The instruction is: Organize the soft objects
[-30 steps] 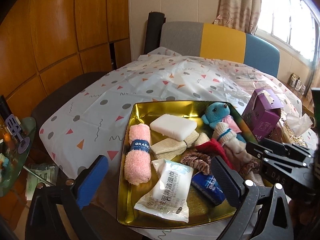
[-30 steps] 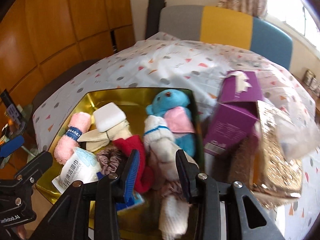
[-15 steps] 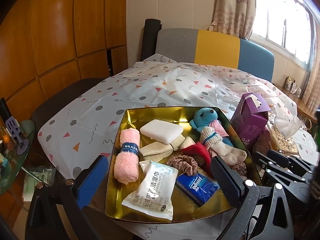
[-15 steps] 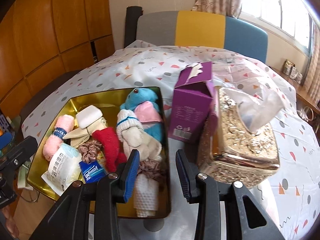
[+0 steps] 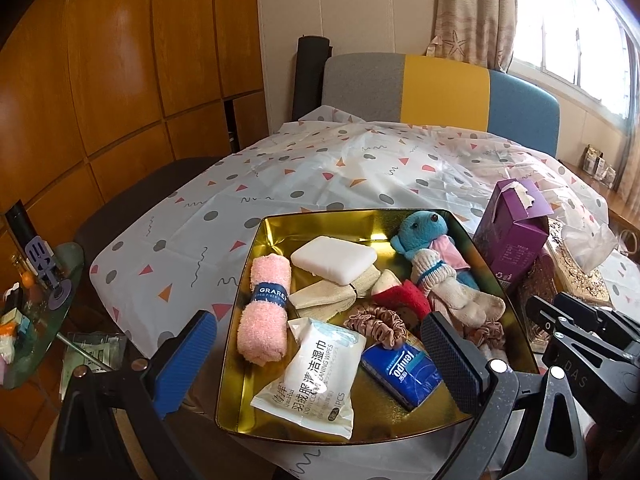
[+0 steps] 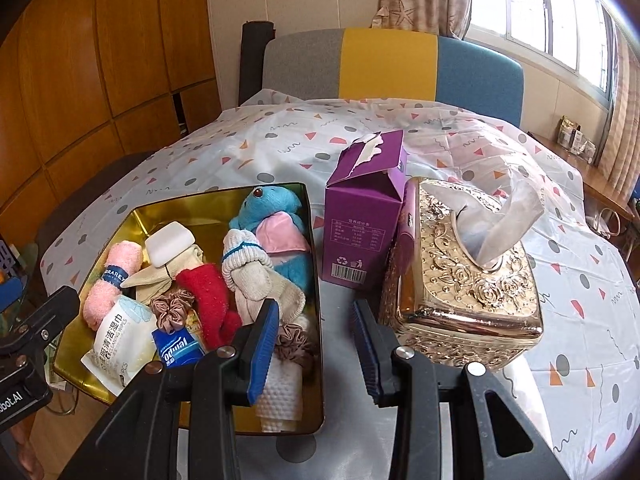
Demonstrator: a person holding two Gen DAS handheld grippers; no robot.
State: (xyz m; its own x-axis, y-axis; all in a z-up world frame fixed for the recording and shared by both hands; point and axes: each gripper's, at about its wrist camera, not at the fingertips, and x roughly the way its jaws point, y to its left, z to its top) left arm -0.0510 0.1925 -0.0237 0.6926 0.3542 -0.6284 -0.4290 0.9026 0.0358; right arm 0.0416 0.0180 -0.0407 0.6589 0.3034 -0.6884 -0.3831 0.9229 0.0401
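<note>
Soft items are gathered inside the gold tray (image 6: pixel 316 280) so they stay contained: a blue plush toy (image 6: pixel 276 208) at its far end, a pink towel roll (image 6: pixel 112 276) along its left side. Both hand-held grippers are held just short of the tray, empty; the left hand-held gripper (image 5: pixel 320 360) is spread wide, the right hand-held gripper (image 6: pixel 314 348) parted narrowly, probably as everything is already stowed.

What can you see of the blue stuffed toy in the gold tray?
The blue stuffed toy is a plush animal with a dark bead eye and a pink cloth over its body. It lies on its back in the gold tray, head toward the far right corner, against the right wall. A rolled white sock with a blue stripe rests across its near side. Neither gripper touches it.
</note>
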